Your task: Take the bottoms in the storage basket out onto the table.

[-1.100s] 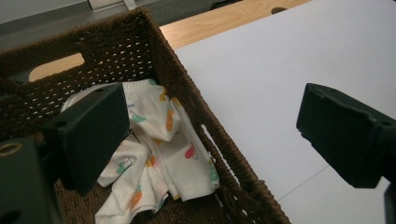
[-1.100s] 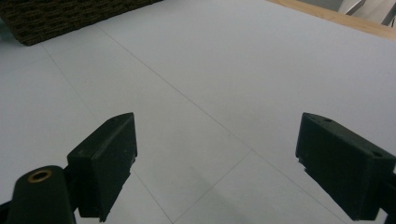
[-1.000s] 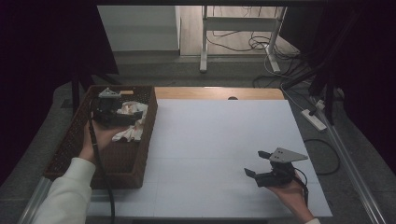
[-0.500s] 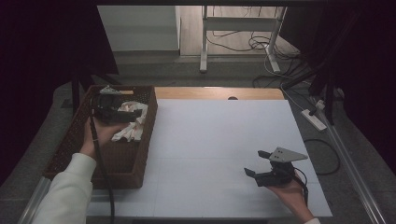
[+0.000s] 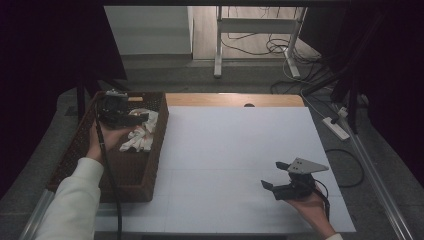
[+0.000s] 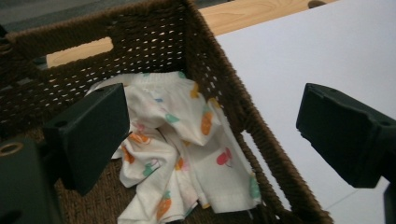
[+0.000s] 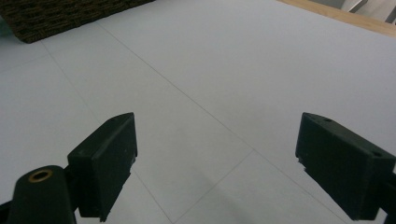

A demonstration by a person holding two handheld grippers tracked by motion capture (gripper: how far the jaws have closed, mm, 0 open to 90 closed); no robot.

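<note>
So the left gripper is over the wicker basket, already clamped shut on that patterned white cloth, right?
Not quite. The left gripper is over the wicker basket, but its jaws stand wide open above the patterned white cloth, as the left gripper view shows.

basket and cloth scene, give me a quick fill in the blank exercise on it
1. The printed white cloth lies inside the woven ____.
2. The left gripper hovers over the cloth with its jaws ____.
3. The right gripper is held over the ____ table sheet, jaws apart.
4. The basket stands at the table's ____ side in the high view.

Missing words: basket; open; white; left
</note>
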